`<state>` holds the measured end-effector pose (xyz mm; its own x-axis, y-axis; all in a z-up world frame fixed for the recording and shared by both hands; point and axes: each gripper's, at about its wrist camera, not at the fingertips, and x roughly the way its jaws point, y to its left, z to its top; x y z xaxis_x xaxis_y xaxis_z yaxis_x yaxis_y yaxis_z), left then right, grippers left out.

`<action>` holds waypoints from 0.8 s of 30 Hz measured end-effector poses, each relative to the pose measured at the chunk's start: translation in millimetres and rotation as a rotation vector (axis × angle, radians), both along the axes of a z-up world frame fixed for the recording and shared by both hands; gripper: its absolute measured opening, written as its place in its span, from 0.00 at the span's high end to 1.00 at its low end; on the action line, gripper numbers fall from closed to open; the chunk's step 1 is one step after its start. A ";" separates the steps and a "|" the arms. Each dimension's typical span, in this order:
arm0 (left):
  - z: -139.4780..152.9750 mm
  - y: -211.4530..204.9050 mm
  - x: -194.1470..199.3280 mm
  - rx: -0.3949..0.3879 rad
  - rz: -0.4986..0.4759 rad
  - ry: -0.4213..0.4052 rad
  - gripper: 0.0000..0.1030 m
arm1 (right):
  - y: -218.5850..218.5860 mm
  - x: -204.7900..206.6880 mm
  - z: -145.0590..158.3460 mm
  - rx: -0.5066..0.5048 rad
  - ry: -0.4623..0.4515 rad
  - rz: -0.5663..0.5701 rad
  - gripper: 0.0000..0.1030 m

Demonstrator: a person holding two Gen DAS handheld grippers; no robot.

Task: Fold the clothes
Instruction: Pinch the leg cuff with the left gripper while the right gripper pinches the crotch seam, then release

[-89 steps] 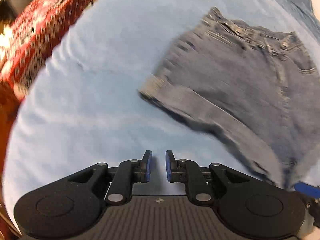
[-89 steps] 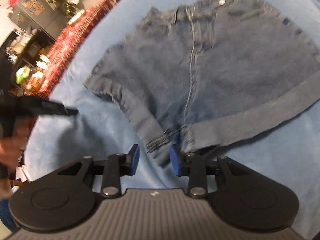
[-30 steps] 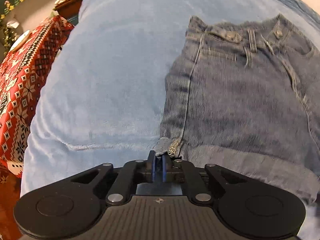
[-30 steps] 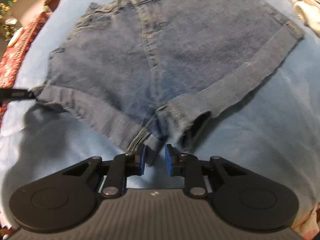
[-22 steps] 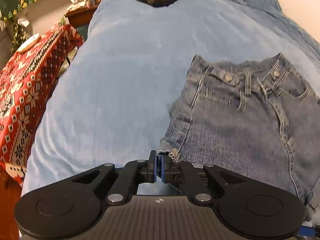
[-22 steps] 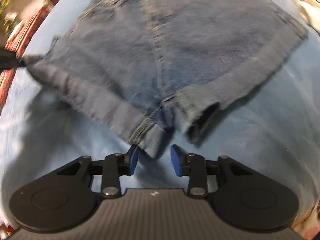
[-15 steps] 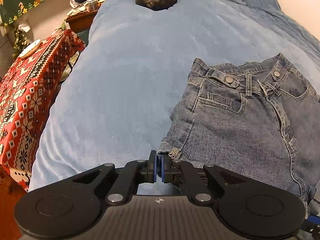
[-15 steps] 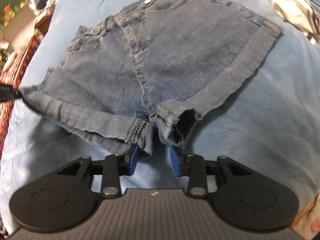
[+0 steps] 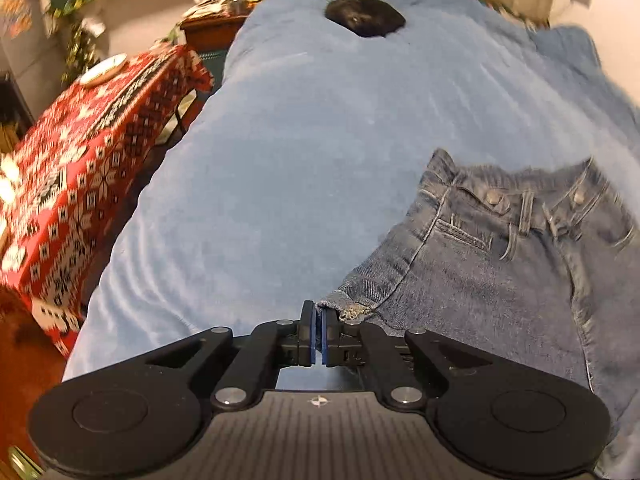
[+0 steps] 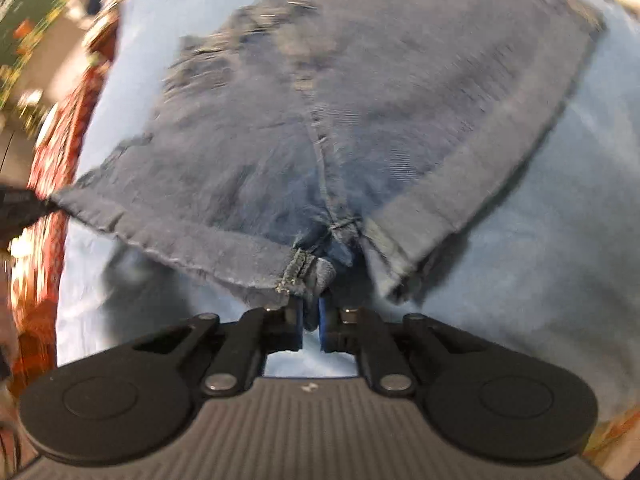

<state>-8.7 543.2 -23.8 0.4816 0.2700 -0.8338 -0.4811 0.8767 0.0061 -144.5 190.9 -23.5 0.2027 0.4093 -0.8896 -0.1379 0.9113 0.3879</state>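
Left wrist view: the left gripper [image 9: 318, 322] pinches the denim shorts' [image 9: 500, 280] outer hem corner; open blue blanket [image 9: 280, 180] left of the shorts, a red tablecloth [image 9: 80, 160] beyond.

Right wrist view, blurred: the right gripper [image 10: 310, 312] has just closed onto the shorts' inner hem; the cuffed far leg shows only here.

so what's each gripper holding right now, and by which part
Both hold the denim shorts: the left gripper pinches the outer corner of one leg hem, the right gripper has just closed on the hem by the crotch.
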 end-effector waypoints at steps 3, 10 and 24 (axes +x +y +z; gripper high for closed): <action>-22.3 4.7 -9.8 0.019 0.006 0.066 0.97 | 9.7 -9.6 -22.3 -0.034 0.049 0.024 0.96; -74.0 -0.8 -11.4 0.048 -0.011 0.190 0.95 | 9.7 -17.2 -52.7 -0.042 0.082 0.011 0.98; 0.8 -92.8 -51.7 -0.045 -0.192 0.143 0.82 | -91.2 37.6 36.6 -0.122 -0.087 0.042 0.93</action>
<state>-60.5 450.4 -23.0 0.3966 0.1459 -0.9063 -0.3026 0.9529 0.0210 -106.9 99.7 13.1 0.2664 0.3090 -0.9130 -0.2052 0.9437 0.2596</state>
